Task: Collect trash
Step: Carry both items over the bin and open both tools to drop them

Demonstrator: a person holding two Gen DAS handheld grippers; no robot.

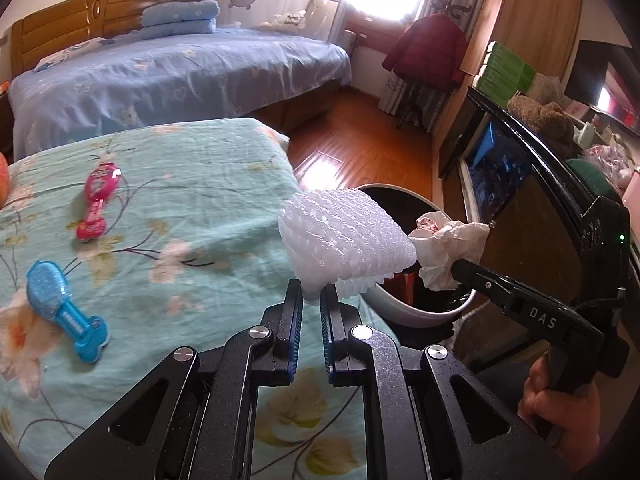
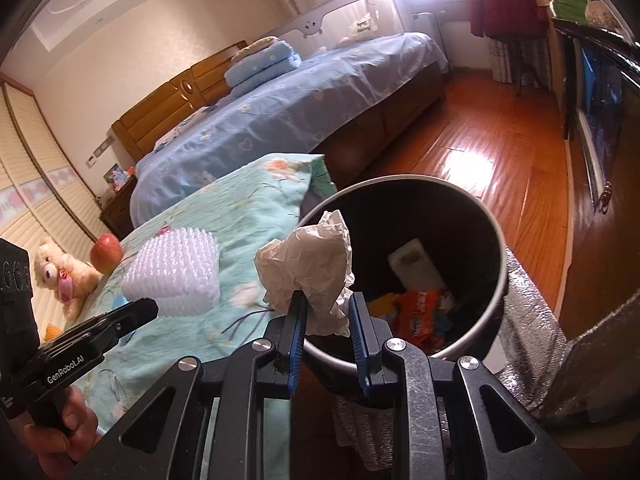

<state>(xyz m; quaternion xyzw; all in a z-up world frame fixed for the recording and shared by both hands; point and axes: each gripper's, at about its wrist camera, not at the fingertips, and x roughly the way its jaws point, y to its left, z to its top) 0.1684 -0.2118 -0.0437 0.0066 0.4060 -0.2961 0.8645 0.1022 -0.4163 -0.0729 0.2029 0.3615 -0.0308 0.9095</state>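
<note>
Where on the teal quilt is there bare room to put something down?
Free: the quilt between the pink toy and the foam net, and near the blue comb. Crowded: the bin edge, where both grippers meet with foam and paper.

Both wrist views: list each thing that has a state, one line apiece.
left gripper: shut on foam net
foam net: held up beside the bin
right gripper: shut on crumpled paper
crumpled paper: held over the bin's rim
trash bin: open, partly filled
pink comb: lying on bedspread
blue comb: lying on bedspread
</note>
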